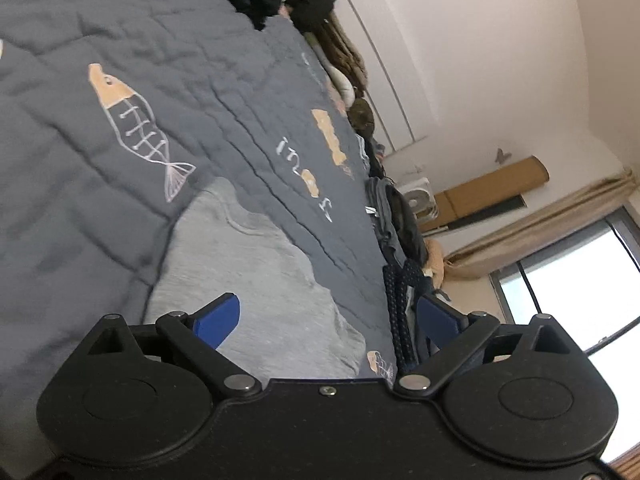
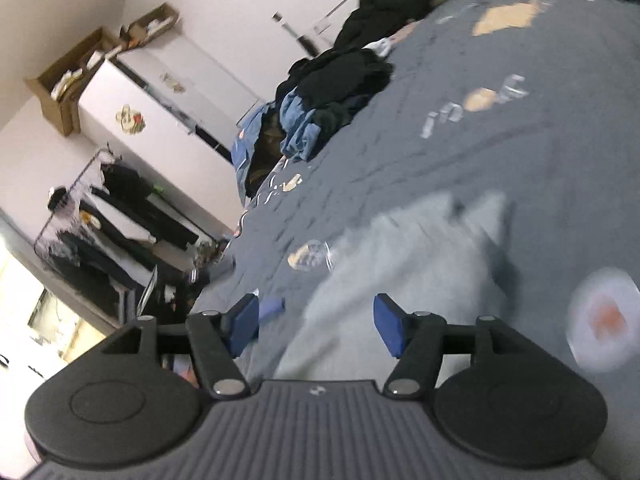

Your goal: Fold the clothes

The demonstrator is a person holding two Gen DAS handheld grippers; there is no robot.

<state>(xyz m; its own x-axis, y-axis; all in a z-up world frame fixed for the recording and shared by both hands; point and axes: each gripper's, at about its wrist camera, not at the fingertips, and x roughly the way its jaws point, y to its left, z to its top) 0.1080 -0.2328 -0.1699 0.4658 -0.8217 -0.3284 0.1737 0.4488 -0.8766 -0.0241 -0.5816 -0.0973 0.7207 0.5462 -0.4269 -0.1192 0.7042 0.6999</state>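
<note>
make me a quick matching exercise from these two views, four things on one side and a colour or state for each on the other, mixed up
Things:
1. quilt
2. garment
3. left gripper
4. clothes pile

Colour or state:
a. light grey, lying spread on the quilt
b. open, nothing between the blue pads
c. dark blue-grey with fish drawings
d. mostly black with some denim blue, heaped at the bed's edge

Pairs: 1-c, 2-a, 3-b, 4-d
</note>
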